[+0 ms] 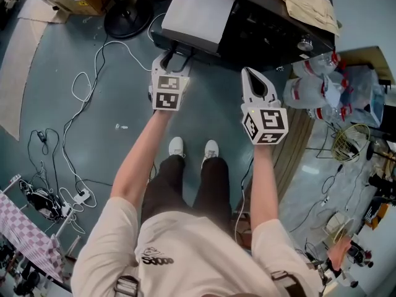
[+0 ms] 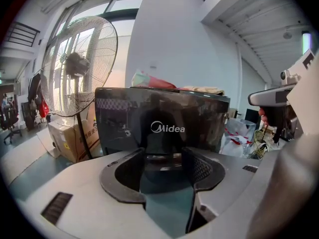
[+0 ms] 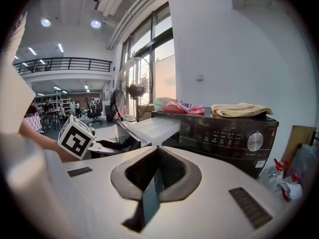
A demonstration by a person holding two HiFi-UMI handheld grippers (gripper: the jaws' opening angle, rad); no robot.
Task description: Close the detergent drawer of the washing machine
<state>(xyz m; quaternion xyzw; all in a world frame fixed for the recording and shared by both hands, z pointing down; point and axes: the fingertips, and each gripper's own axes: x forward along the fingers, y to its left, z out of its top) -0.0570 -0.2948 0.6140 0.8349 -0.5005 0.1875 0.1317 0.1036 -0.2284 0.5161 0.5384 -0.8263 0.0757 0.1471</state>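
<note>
Grey-blue workshop floor (image 1: 111, 104) is carrying a dark glossy washing machine (image 1: 272, 36), its white plastic detergent drawer (image 1: 195, 11) standing pulled out. Left gripper (image 1: 172, 55), jaws parted and empty, is facing the drawer front, seemingly readying a push. Right gripper (image 1: 250, 73), jaws together and empty, is idling alongside.

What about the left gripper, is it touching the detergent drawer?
Cannot tell. The left gripper view shows the left gripper, jaws apart, facing the front of the detergent drawer, but neither it nor the head view shows contact or a gap plainly.
</note>
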